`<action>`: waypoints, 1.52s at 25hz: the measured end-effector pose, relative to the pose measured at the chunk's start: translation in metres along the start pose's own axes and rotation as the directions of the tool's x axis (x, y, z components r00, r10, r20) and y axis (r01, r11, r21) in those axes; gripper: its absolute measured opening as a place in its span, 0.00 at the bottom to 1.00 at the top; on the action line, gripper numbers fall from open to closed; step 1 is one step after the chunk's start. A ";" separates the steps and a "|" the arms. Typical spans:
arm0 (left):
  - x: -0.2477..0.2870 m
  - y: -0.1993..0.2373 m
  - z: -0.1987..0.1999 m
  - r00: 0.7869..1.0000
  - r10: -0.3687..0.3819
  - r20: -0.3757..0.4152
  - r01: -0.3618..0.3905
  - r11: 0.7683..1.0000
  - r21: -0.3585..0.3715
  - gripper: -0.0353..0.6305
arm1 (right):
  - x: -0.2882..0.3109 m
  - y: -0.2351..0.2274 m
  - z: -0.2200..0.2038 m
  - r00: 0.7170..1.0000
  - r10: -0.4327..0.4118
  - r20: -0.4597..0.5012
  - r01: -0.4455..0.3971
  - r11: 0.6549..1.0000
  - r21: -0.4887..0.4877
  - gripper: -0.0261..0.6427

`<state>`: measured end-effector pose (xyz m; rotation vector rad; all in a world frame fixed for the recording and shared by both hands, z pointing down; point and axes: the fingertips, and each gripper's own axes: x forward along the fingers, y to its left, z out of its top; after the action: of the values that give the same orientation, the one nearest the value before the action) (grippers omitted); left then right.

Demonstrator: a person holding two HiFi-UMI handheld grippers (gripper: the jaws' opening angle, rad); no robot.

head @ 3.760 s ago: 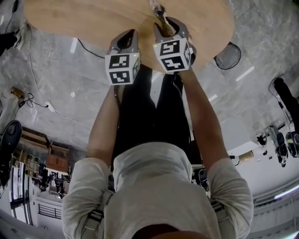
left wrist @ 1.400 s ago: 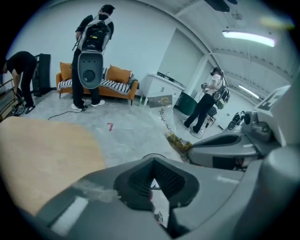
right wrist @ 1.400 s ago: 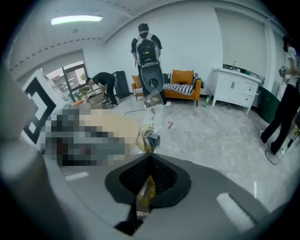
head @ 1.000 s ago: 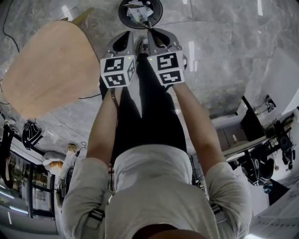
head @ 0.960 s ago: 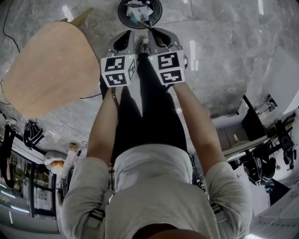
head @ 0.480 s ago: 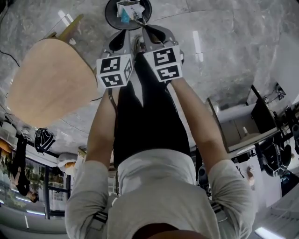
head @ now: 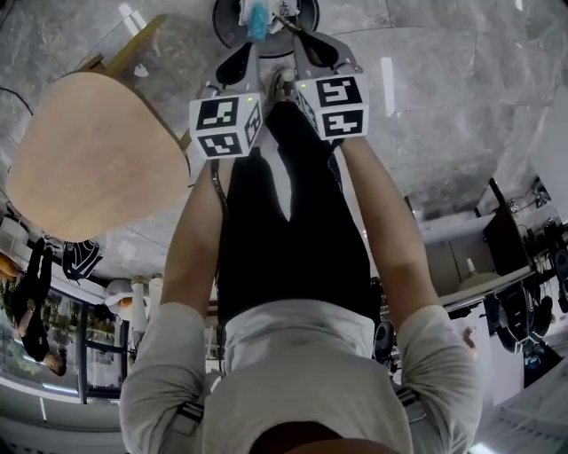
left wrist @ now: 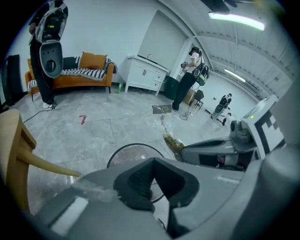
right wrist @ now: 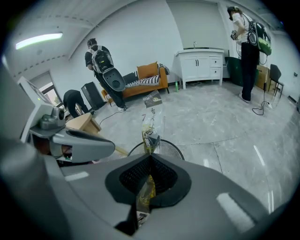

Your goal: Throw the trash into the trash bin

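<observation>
A round black mesh trash bin (head: 229,19) stands on the marble floor at the top of the head view, with blue and white litter (head: 257,14) inside. Its rim also shows in the left gripper view (left wrist: 123,151) and the right gripper view (right wrist: 172,149). My right gripper (right wrist: 150,161) is shut on a clear snack wrapper (right wrist: 151,125) with yellow remains, which sticks up past the jaws above the bin. That wrapper (left wrist: 172,141) also appears in the left gripper view. My left gripper (left wrist: 151,163) is shut and empty. In the head view both the left gripper (head: 250,49) and the right gripper (head: 300,37) reach the bin's near edge.
A round wooden table (head: 89,151) stands to the left, and its wooden leg (left wrist: 42,164) runs close to the bin. An orange sofa (left wrist: 86,70), white cabinets (left wrist: 145,75) and several people, one (left wrist: 190,77) by the cabinets, are farther off.
Both grippers have dropped toward the bin, side by side. The bin now sits at the top edge of the head view, partly behind the gripper tips. The wrapper stays held.
</observation>
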<state>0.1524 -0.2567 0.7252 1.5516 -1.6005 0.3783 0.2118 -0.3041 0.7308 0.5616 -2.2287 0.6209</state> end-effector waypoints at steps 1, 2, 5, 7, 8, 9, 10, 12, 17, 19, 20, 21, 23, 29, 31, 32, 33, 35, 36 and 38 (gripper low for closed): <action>0.005 0.005 -0.003 1.000 0.002 -0.001 -0.002 1.000 -0.003 0.08 | 0.007 -0.001 -0.003 1.000 0.000 0.004 -0.001 1.000 0.004 0.05; 0.010 0.010 -0.008 1.000 0.004 -0.005 -0.004 1.000 -0.007 0.08 | 0.014 0.000 -0.006 1.000 0.003 0.006 -0.003 1.000 0.007 0.05; 0.021 0.020 -0.022 1.000 0.010 -0.022 -0.010 1.000 -0.022 0.08 | 0.033 0.000 -0.015 1.000 0.015 -0.002 -0.015 1.000 0.008 0.05; 0.025 0.025 -0.029 0.999 0.013 -0.032 -0.013 1.000 -0.021 0.08 | 0.046 -0.002 -0.020 1.000 0.017 -0.006 -0.017 1.000 0.005 0.05; 0.027 0.027 -0.033 0.999 0.013 -0.035 -0.014 1.000 -0.018 0.08 | 0.052 -0.004 -0.021 1.000 0.015 -0.007 -0.015 1.000 0.006 0.05; 0.028 0.028 -0.036 0.999 0.012 -0.038 -0.013 1.000 -0.018 0.08 | 0.057 -0.005 -0.024 1.000 0.012 -0.007 -0.012 1.000 0.010 0.05; 0.030 0.029 -0.040 0.999 0.011 -0.042 -0.012 1.000 -0.021 0.08 | 0.061 -0.006 -0.026 1.000 0.010 -0.009 -0.010 1.000 0.015 0.05; 0.032 0.032 -0.046 0.999 0.009 -0.052 -0.011 0.999 -0.032 0.08 | 0.069 -0.007 -0.033 1.000 0.005 -0.018 -0.005 1.000 0.021 0.05; 0.037 0.037 -0.051 0.998 0.008 -0.058 -0.011 0.999 -0.045 0.08 | 0.085 -0.008 -0.048 0.999 -0.005 -0.044 0.006 1.000 0.027 0.05; 0.038 0.038 -0.050 0.998 0.007 -0.055 -0.009 0.999 -0.039 0.08 | 0.089 -0.009 -0.048 0.998 -0.012 -0.054 0.013 1.000 0.028 0.06; 0.037 0.038 -0.049 0.999 0.007 -0.054 -0.009 0.999 -0.036 0.08 | 0.090 -0.008 -0.048 0.998 -0.011 -0.061 0.012 1.000 0.023 0.12; 0.036 0.038 -0.048 0.999 0.007 -0.053 -0.008 0.999 -0.035 0.08 | 0.091 -0.007 -0.048 0.998 -0.005 -0.068 0.006 1.000 0.018 0.22; 0.032 0.039 -0.047 0.998 0.008 -0.055 -0.010 0.999 -0.038 0.08 | 0.092 -0.003 -0.045 0.997 0.008 -0.070 -0.007 1.000 0.014 0.22; 0.025 0.039 -0.044 0.999 0.011 -0.053 -0.013 0.999 -0.043 0.08 | 0.084 0.003 -0.039 0.998 0.011 -0.060 -0.010 1.000 0.006 0.20; 0.021 0.039 -0.041 0.999 0.016 -0.049 -0.018 0.999 -0.048 0.08 | 0.078 0.005 -0.037 0.999 0.009 -0.054 -0.009 1.000 -0.005 0.17; 0.018 0.039 -0.038 0.999 0.018 -0.046 -0.020 0.998 -0.052 0.08 | 0.073 0.006 -0.034 0.999 0.004 -0.050 -0.005 1.000 -0.014 0.13; 0.015 0.038 -0.035 0.999 0.020 -0.043 -0.022 0.998 -0.055 0.08 | 0.067 0.006 -0.030 0.999 -0.003 -0.044 0.002 1.000 -0.025 0.09; 0.003 0.033 -0.024 0.999 0.024 -0.035 -0.026 0.998 -0.055 0.08 | 0.051 0.008 -0.019 0.999 -0.011 -0.031 0.009 0.999 -0.041 0.05; -0.005 0.029 -0.017 0.999 0.025 -0.030 -0.027 0.998 -0.053 0.08 | 0.041 0.011 -0.012 1.000 -0.008 -0.025 0.007 0.999 -0.045 0.05; -0.023 0.020 0.001 1.000 0.027 -0.015 -0.027 0.998 -0.051 0.08 | 0.018 0.020 0.007 1.000 0.004 -0.009 -0.004 0.998 -0.056 0.05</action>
<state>0.1307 -0.2381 0.7141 1.4871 -1.6094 0.3600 0.1857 -0.2954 0.7348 0.5251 -2.2317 0.5604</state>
